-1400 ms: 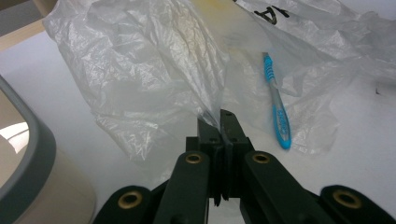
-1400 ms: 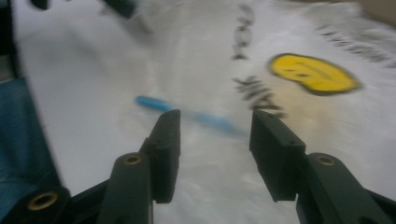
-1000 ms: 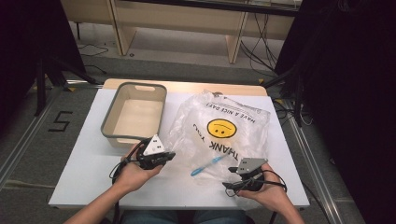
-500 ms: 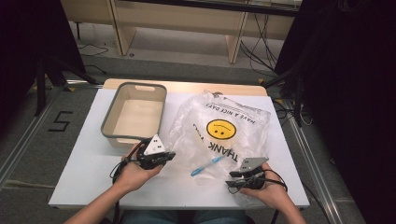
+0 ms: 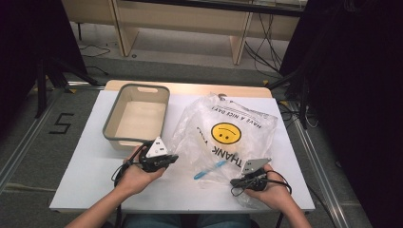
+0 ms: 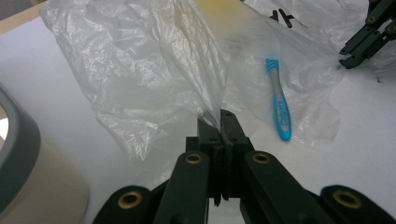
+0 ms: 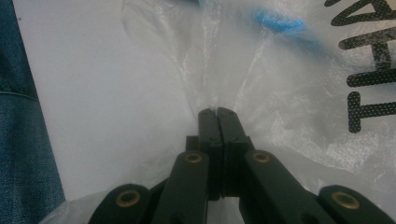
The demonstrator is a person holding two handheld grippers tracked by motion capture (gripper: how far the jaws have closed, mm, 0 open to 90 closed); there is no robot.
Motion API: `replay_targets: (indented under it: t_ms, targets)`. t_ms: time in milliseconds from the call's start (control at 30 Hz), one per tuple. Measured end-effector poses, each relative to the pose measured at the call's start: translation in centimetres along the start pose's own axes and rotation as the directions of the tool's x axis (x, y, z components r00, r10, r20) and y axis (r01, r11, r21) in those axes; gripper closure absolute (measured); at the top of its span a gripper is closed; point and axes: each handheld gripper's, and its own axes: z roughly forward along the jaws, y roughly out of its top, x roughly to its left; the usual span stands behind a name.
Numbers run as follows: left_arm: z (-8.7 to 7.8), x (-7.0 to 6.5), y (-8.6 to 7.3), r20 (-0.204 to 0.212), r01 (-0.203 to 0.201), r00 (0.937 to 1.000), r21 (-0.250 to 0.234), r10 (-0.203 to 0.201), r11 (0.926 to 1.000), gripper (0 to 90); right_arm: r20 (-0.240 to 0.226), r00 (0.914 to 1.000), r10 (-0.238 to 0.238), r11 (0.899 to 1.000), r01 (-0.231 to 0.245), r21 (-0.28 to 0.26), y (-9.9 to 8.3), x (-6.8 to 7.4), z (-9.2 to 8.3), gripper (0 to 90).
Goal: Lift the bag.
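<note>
white table [image 5: 85, 175] | grey floor [image 5: 28, 142] | both claws pinching plastic bag [image 5: 223, 137]

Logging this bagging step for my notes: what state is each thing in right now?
Plastic bag: crumpled flat on the table, pinched at two edges.
Toothbrush: lying inside the bag.
Bin: upright, empty.
Left gripper: shut on the bag's edge.
Right gripper: jaws just closed, shut on the bag.
</note>
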Motion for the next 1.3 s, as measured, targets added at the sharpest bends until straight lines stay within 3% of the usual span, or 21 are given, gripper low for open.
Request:
replay_targets:
  t_ms: [400,833,1300]
  targets:
    - [-0.1,0.1,-0.1,-0.004,-0.003,1.0,-0.006,0.003,1.0,89.1,-0.014,0.9977,0.066,0.998,-0.066,-0.024,-0.1,-0.1,-0.2,90.0]
    - [-0.7,0.2,0.2,-0.017,-0.004,0.9998,-0.05,0.003,0.9988,89.2,-0.041,0.9964,0.074,0.993,-0.077,-0.093,0.3,-0.1,-0.9,90.0]
    - [-1.2,0.4,0.6,-0.029,0.005,0.9995,-0.104,-0.008,0.9946,89.2,-0.063,0.9935,0.095,0.974,-0.105,-0.202,0.8,0.1,-1.7,90.0]
